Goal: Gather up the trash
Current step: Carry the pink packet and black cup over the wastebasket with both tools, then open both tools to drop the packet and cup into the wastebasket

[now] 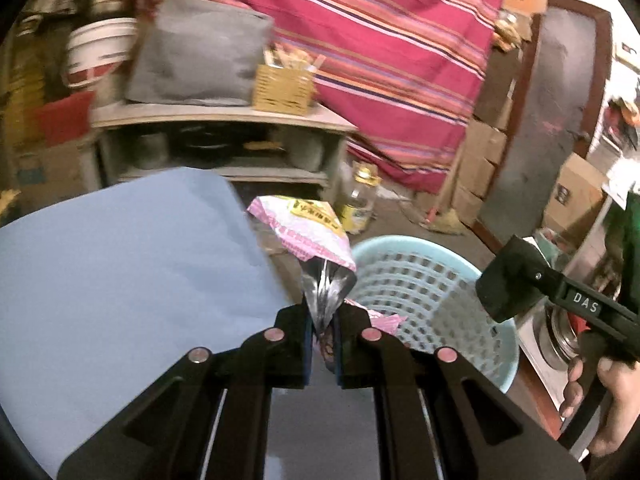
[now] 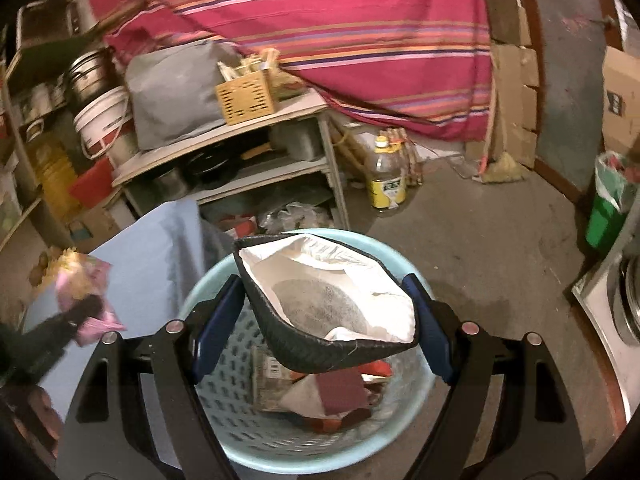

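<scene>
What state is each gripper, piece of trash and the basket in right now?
left gripper: shut on the pink wrapper, beside the basket.
right gripper: jaws wide, clamped on the black-and-white pouch.
black-and-white pouch: mouth gaping, held over the basket.
blue basket: upright, partly filled with trash.
oil bottle: upright on the floor, capped.

Dim warm indoor light, colours muddy. Heavy fisheye bend and black vignette at the edges. Motion smear on the shelf [image 1: 224,120] and white bucket [image 1: 100,52]; blown-out glare at far right.
</scene>
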{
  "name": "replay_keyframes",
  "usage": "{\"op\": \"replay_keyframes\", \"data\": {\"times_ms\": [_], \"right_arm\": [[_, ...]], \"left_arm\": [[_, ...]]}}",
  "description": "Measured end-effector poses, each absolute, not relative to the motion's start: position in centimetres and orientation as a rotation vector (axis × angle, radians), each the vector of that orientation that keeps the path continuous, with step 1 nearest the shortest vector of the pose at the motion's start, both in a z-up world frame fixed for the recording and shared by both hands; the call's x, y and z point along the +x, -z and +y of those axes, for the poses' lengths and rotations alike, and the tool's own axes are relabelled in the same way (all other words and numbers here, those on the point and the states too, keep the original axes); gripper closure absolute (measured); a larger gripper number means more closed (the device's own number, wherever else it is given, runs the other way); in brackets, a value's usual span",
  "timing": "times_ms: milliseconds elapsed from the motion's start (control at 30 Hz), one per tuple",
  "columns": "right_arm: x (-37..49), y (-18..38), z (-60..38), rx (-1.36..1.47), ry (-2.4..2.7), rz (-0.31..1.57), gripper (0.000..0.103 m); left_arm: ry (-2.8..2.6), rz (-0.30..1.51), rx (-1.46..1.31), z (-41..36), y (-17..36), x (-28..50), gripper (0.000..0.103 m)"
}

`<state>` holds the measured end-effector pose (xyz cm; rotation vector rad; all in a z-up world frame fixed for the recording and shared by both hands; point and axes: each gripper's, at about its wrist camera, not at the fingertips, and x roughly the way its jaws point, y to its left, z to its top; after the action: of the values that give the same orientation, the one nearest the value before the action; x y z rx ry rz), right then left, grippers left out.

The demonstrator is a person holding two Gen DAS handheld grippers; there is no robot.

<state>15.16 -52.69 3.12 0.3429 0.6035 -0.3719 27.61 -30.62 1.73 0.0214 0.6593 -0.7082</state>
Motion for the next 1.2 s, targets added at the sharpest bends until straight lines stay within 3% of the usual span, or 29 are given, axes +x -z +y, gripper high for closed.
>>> {"op": "replay_keyframes", "data": {"times_ms": [333, 367, 433, 767, 900, 967, 1200], "right_arm": [[13.1, -3.0, -56.5, 0.431, 0.408, 0.567, 0.024], [13.2, -2.9, -56.5, 0.430, 0.407, 0.569, 0.024], [13.2, -2.9, -56.4, 0.424, 0.407, 0.572, 0.024], [15.1, -2.2, -54.8, 0.394, 0.376, 0.619, 0.024], [16.6, -1.7, -53.3, 0.356, 0.359, 0.656, 0.020], [17.0, -1.6, -52.7, 0.348, 0.358, 0.658, 0.006], [17.1, -1.3, -52.5, 0.342, 0.374, 0.661, 0.005]], "left_arm": [[0.764, 0.726, 0.099, -38.5, 0.6, 28.3, 0.090], [0.764, 0.732, 0.108, -38.8, 0.7, 28.3, 0.085], [0.756, 0.741, 0.127, -39.5, 1.0, 28.5, 0.054], [0.706, 0.704, 0.105, -35.2, 0.5, 27.5, 0.017], [0.661, 0.658, 0.100, -33.0, -0.5, 27.0, 0.015], [0.638, 0.647, 0.094, -31.9, -1.0, 26.8, 0.012], [0.567, 0.607, 0.079, -27.9, -2.1, 25.5, 0.011]]}}
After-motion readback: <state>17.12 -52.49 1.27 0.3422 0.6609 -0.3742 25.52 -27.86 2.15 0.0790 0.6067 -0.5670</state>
